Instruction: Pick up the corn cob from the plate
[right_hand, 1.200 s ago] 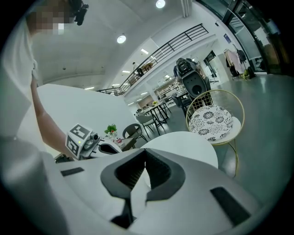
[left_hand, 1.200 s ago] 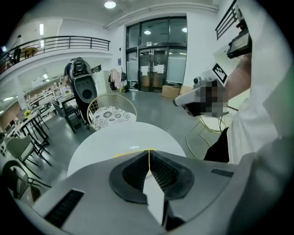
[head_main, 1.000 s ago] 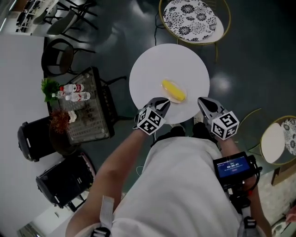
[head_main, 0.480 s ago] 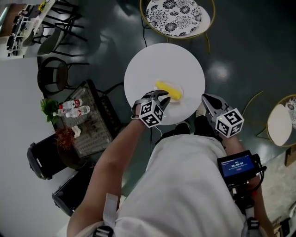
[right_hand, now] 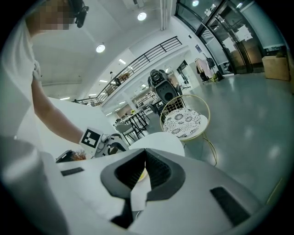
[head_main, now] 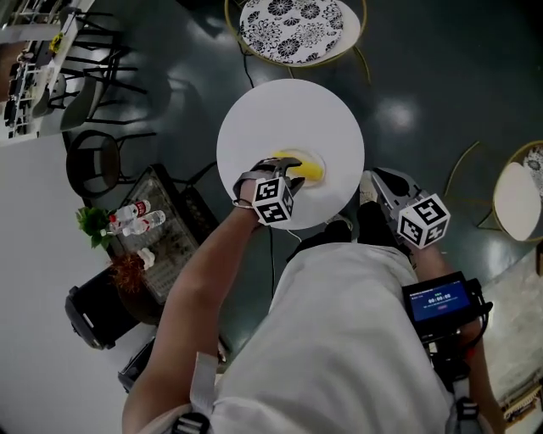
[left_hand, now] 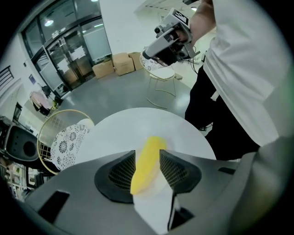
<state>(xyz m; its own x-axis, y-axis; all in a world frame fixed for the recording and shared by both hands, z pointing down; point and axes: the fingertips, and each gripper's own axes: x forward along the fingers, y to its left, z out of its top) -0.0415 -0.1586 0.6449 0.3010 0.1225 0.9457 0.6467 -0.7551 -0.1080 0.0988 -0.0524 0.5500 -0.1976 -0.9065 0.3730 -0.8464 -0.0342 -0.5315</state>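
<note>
A yellow corn cob [head_main: 312, 172] lies on a shallow white plate [head_main: 321, 160] near the front of a round white table [head_main: 288, 110]. My left gripper [head_main: 293, 169] points steeply down over the cob's left end. Its jaws are opening, and in the left gripper view the corn cob [left_hand: 147, 160] lies lengthwise between the two dark pads [left_hand: 121, 172], not clamped. My right gripper [head_main: 379, 180] hangs off the table's right front edge with its jaws together and nothing in them. The right gripper view shows the table, my left gripper [right_hand: 103, 142] and a sliver of yellow beyond its own jaws.
A gold-framed chair with a patterned seat [head_main: 293, 25] stands behind the table, and another chair [head_main: 517, 199] at the right. At the left are a black cart with bottles [head_main: 157, 225] and a plant [head_main: 92, 222]. A screen device [head_main: 439, 301] sits on the right forearm.
My left gripper has moved from the table's front edge onto the plate, rolled, come down over the corn and parted its jaws. My right gripper has shifted slightly beside the table.
</note>
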